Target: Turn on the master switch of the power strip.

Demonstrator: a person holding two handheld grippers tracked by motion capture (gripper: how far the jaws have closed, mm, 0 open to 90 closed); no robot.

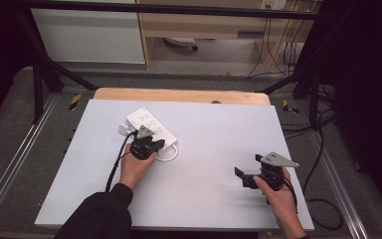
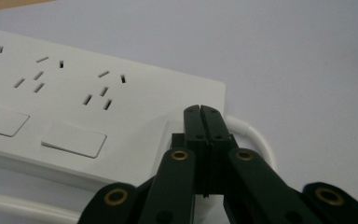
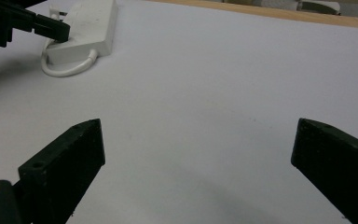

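1. Left gripper: jaws pressed fully together with nothing between them, tips resting at the near-right end of the power strip, where the white cable leaves it. In the left gripper view the closed tips sit over the strip's end face, just above the cable loop.
2. Right gripper: jaws spread wide apart and empty, held well to the right of the power strip and nearer the person. In the right gripper view both jaws frame bare white tabletop.
3. Power strip: a white, flat, oblong body lying flat on the table, left of the table's centre. Its long axis runs diagonally, from the far left down toward the near right; the socket face points up. Socket holes and two flat rocker switches show on top.
4. Cable: exits the strip's near-right end and curls in a loop on the table just beside that end. Seen from the right gripper view, the loop lies beneath the strip's end, with the left gripper's closed tips on that end.
5. Beyond the strip: the table's wooden far edge, then floor and a cabinet base.
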